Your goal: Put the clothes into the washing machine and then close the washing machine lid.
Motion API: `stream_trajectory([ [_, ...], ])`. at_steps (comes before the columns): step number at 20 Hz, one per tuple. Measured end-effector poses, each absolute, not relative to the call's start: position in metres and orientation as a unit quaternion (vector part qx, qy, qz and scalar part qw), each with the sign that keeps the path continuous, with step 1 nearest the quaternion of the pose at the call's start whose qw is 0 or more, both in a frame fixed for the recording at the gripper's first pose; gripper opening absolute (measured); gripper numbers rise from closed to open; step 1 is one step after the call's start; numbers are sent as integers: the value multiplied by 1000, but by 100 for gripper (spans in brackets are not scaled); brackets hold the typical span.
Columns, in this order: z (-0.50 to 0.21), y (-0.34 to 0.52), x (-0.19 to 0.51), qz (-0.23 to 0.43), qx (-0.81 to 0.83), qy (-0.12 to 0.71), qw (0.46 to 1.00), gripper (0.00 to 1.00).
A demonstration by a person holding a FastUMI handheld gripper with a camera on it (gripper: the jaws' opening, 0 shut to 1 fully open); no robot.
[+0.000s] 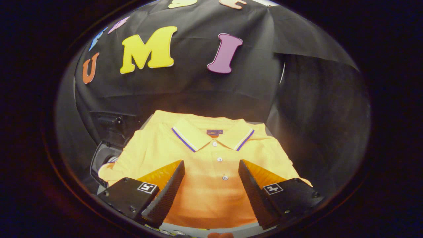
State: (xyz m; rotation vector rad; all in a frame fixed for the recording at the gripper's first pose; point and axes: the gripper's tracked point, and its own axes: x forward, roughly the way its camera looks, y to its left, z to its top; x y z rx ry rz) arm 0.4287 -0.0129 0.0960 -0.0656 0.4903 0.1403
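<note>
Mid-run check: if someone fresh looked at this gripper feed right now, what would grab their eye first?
The bright yellow polo shirt stands out first: folded flat, collar with blue and white trim pointing away, button placket running between the fingers. Next is the gripper, open, its two black ridged fingers spread wide over the shirt's lower half, not pressing on it. Beside the shirt's sleeve, the washing machine shows a dark opening with its lid raised.
</note>
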Motion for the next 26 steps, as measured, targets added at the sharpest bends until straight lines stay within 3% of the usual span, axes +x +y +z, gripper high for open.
stream_trajectory([
  [13,73,-10,438,106,9,344,933,97],
  [15,76,-10,438,112,3,343,933,75],
  [18,82,-12,440,103,26,351,930,11],
  [20,80,-9,441,105,45,365,924,6],
  [26,102,-10,439,94,64,362,925,6],
])
